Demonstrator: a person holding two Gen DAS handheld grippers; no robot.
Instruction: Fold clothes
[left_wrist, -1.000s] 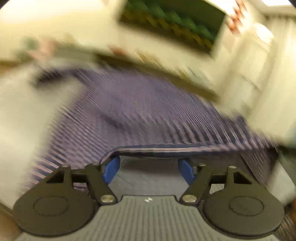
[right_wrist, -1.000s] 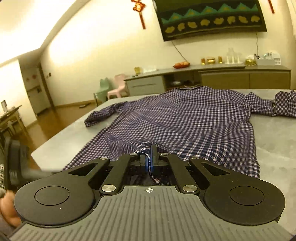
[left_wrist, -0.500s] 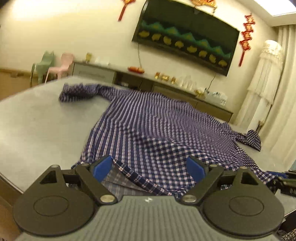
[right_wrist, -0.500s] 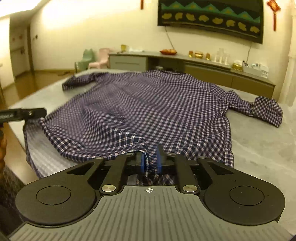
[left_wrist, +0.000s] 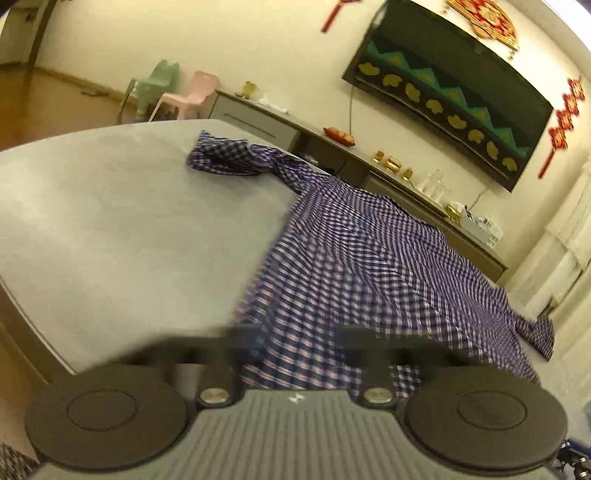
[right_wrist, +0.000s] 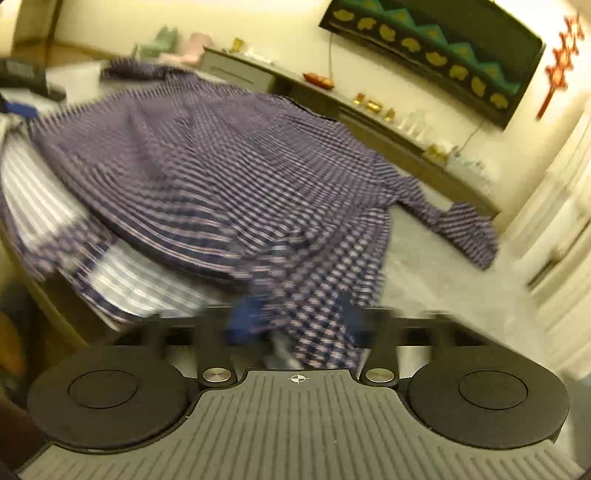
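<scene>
On the grey counter (left_wrist: 110, 229) a checked shirt (left_wrist: 354, 258) lies spread, one sleeve bunched toward the far left corner and the other trailing off to the right. Its near hem hangs over the counter's front edge, showing a paler inside face in the right wrist view.

The left gripper (left_wrist: 291, 339) sits at the hem with its jaws standing apart, cloth between them but not pinched. The right gripper (right_wrist: 291, 317) also has its jaws apart, a fold of hem lying between the blue pads; blur hides whether either pad touches the cloth.

Risks, as I judge them: with both sets of jaws apart, nothing holds the overhanging hem, and the thin woven cotton could slide further off the smooth counter under its own weight. If the jaws shut on only a thin edge, the fabric may slip out when lifted. A grab that catches both layers on one side and one on the other would drag the body askew and crease it.

The cloth looks light and limp, purple-blue with a fine white check, and rumples into soft ridges. The counter is matte and flat, with a rounded edge.
</scene>
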